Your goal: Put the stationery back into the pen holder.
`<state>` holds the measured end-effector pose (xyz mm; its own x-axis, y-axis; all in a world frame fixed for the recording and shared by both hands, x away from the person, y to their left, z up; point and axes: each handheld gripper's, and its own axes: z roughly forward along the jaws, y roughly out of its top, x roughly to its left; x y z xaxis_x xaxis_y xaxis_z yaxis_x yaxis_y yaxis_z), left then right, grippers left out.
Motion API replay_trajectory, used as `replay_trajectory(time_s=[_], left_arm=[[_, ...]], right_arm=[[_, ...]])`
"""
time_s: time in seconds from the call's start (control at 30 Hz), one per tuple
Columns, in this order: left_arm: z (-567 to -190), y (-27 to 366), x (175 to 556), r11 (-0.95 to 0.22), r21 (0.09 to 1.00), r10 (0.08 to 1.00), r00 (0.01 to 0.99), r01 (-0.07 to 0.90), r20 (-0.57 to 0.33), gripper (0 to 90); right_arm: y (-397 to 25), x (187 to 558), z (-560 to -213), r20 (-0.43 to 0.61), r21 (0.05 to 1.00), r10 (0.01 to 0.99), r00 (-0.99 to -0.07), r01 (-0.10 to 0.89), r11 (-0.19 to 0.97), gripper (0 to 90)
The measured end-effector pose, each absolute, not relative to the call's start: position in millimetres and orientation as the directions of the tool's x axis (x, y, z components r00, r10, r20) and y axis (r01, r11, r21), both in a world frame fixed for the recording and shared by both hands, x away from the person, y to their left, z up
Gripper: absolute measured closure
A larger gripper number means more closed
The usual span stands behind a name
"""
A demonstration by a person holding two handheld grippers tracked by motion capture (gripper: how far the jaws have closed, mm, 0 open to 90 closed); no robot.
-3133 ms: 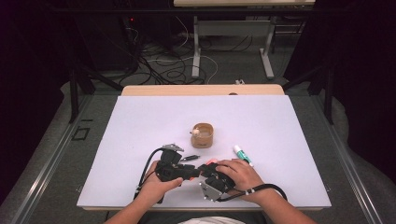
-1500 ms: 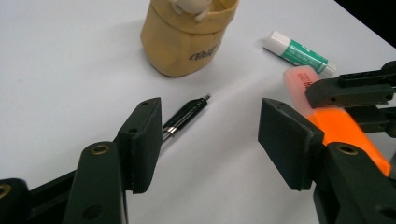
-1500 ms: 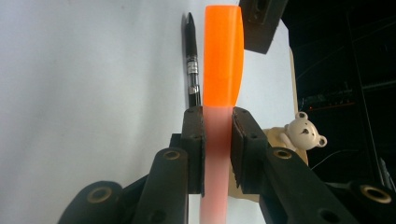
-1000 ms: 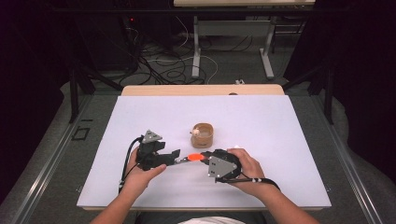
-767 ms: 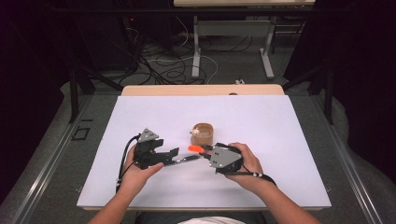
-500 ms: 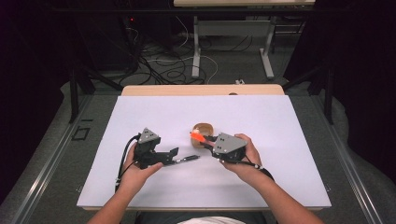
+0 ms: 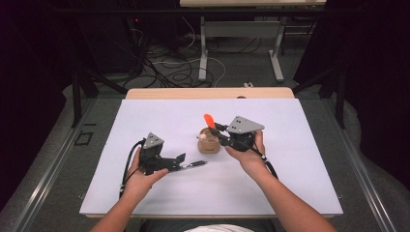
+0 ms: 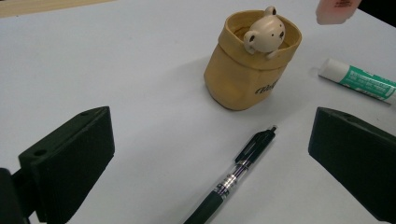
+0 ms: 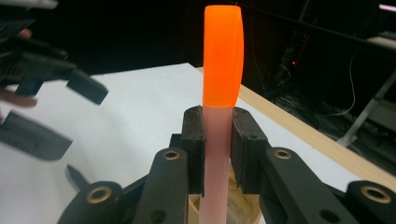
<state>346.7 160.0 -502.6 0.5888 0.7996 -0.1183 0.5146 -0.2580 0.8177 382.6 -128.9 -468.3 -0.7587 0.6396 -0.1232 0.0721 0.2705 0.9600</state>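
Left of the cup (image 7: pixel 209 141), the left gripper (image 7: pixel 180 161) sits low with jaws spread wide and empty, a pen (image 7: pixel 192 165) on the table between them. Over the cup's rim, the right gripper (image 7: pixel 218 130) clamps an orange-capped marker (image 7: pixel 209 120), cap up. Looks like stowing: next, lower it straight into the cup, clear of the bear (image 8: pixel 265 33).

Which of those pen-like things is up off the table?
The orange-capped marker, clamped upright in the right gripper above the tan cup. The black pen and green-white tube lie flat on the table.
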Motion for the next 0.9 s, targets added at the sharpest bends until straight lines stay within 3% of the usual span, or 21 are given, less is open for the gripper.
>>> replay_trajectory(time_s=[0.9], left_arm=[[-507, 159, 347, -0.255, 0.817, 0.800, 0.588, 0.516, -0.121, 0.4]], right_arm=[[-113, 400, -512, 0.113, 0.968, 0.819, -0.563, 0.250, 0.038, 77.4]])
